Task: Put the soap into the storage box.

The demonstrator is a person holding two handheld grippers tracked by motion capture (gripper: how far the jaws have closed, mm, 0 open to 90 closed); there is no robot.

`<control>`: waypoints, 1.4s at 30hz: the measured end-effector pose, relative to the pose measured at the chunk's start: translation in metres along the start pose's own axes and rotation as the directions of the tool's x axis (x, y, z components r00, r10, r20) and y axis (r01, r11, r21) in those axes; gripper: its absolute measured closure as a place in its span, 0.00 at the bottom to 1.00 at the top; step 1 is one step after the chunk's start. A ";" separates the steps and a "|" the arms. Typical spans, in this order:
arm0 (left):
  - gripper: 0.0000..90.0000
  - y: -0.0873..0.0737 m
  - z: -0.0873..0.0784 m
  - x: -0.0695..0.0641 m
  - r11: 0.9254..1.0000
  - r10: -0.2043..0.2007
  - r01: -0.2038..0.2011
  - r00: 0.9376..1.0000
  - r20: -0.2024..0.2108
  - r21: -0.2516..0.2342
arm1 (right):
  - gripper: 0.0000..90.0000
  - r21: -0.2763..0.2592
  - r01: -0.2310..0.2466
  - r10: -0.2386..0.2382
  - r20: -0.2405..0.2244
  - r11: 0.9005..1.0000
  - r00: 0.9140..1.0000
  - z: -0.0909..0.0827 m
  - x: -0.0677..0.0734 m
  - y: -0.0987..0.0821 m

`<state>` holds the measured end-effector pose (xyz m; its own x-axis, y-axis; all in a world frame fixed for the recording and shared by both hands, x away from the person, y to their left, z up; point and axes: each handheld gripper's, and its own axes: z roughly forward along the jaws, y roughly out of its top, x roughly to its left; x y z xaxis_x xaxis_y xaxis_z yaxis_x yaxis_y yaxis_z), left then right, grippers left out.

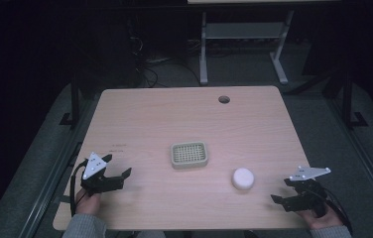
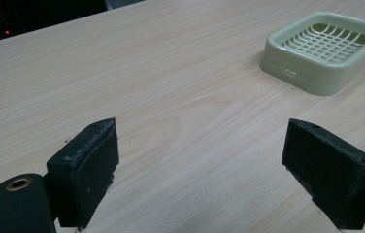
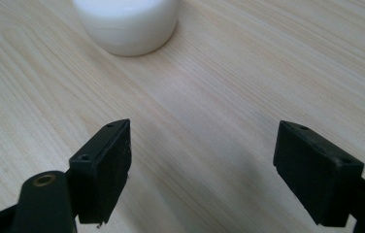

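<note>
The left gripper [image 1: 116, 170] is resting at the near left corner of the bench [image 1: 184, 114], and its jaws are standing wide apart with nothing between them. The right gripper [image 1: 282, 191] is waiting at the near right corner, jaws also spread and gripping nothing. The soap [image 1: 243, 178], a white round piece, is lying on the bench near the right gripper, just ahead of its jaws in the right gripper view. The green dish [image 1: 189, 154] is sitting in the middle of the bench, apart from the soap.
</note>
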<state>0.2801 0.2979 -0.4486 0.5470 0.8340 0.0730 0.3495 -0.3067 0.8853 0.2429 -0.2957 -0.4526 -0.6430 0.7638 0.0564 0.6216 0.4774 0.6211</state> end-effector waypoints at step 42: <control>0.14 -0.001 -0.002 0.002 1.000 -0.004 0.004 1.000 -0.003 -0.002 | 0.20 0.194 0.182 -0.170 -0.079 0.964 0.982 0.010 0.025 0.075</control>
<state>0.2793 0.3011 -0.4484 0.5433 0.8365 0.0707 0.3502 -0.3024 0.8865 0.2782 -0.2360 -0.4125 -0.7724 0.6351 0.0115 0.5690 0.6837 0.4569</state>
